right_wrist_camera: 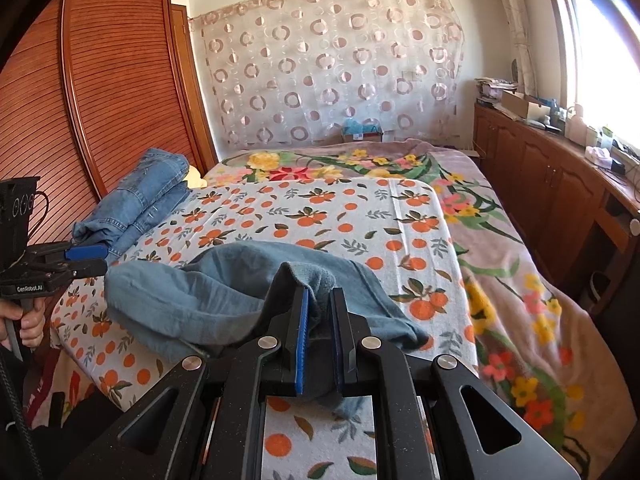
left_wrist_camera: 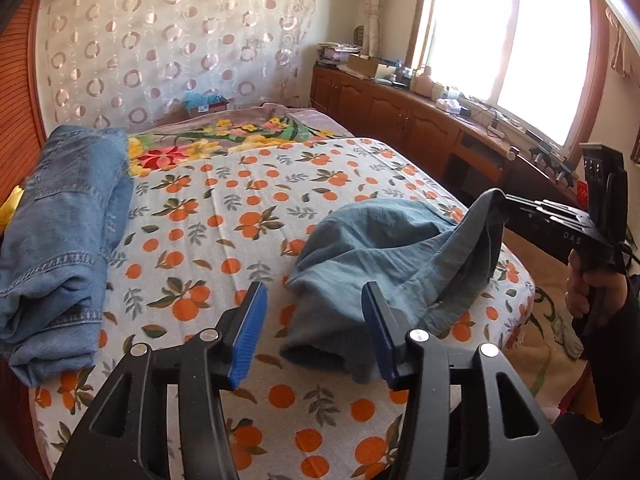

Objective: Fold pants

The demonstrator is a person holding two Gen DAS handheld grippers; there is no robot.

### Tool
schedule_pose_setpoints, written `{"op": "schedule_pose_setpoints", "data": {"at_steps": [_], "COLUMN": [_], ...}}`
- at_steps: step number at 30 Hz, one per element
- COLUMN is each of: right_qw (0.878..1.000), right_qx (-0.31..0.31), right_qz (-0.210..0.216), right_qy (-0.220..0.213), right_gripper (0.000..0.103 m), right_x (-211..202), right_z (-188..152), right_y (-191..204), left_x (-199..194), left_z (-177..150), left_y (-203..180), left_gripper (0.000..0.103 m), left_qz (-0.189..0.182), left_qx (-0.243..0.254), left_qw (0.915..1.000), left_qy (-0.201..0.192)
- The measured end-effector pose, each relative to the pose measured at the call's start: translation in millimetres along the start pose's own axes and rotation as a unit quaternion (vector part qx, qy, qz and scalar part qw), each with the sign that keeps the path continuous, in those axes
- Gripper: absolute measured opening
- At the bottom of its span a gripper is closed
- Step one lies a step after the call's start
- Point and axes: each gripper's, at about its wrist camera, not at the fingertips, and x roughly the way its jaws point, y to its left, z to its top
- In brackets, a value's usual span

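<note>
Crumpled grey-blue pants (left_wrist_camera: 380,248) lie on the orange-print sheet (left_wrist_camera: 224,216) near the bed's front right corner. My left gripper (left_wrist_camera: 314,300) is open and empty, its blue pads just in front of the pants' near edge. My right gripper (right_wrist_camera: 320,300) is shut on an edge of the pants (right_wrist_camera: 224,288) and lifts it off the bed. In the left wrist view the right gripper (left_wrist_camera: 502,204) shows at the right, pinching that raised edge. In the right wrist view the left gripper (right_wrist_camera: 102,260) shows open at the left, beside the pants.
A stack of folded blue jeans (left_wrist_camera: 60,232) lies at the bed's left side by the wooden wardrobe (right_wrist_camera: 100,92). A floral blanket (right_wrist_camera: 520,280) covers the far and right part of the bed. Wooden cabinets (left_wrist_camera: 400,116) with clutter run under the window.
</note>
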Motion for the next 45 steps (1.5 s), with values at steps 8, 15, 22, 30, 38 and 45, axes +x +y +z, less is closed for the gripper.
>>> {"op": "schedule_pose_setpoints", "data": {"at_steps": [8,15,22,30,38,45], "right_qw": [0.996,0.981,0.984,0.992,0.995,0.996], "right_qx": [-0.058,-0.106,-0.097,-0.075,-0.050,-0.025], "right_qz": [0.063,0.164,0.145,0.100,0.063,0.055], "right_qy": [-0.011,-0.001,0.035,0.033,0.056,0.065], "right_gripper": [0.010,0.010,0.033,0.041,0.041,0.041], "right_x": [43,74,99,70,55,49], "right_z": [37,49,44,23,-13,-29], "right_y": [75,166,164,131,113,106], "left_x": [-14,-32,-28,-6,16,35], "left_z": [-20,-34,-39,-29,-3,17], "left_y": [37,66,69,53,36,22], "left_gripper": [0.051,0.051,0.051,0.051,0.051,0.051], "left_qz": [0.038,0.058,0.054,0.032,0.009,-0.009], "left_qx": [-0.036,-0.064,-0.070,-0.055,-0.043,-0.018], "left_qw": [0.9986,0.9961,0.9960,0.9980,0.9990,0.9998], "left_qy": [-0.007,-0.016,-0.013,-0.001,-0.001,0.002]}}
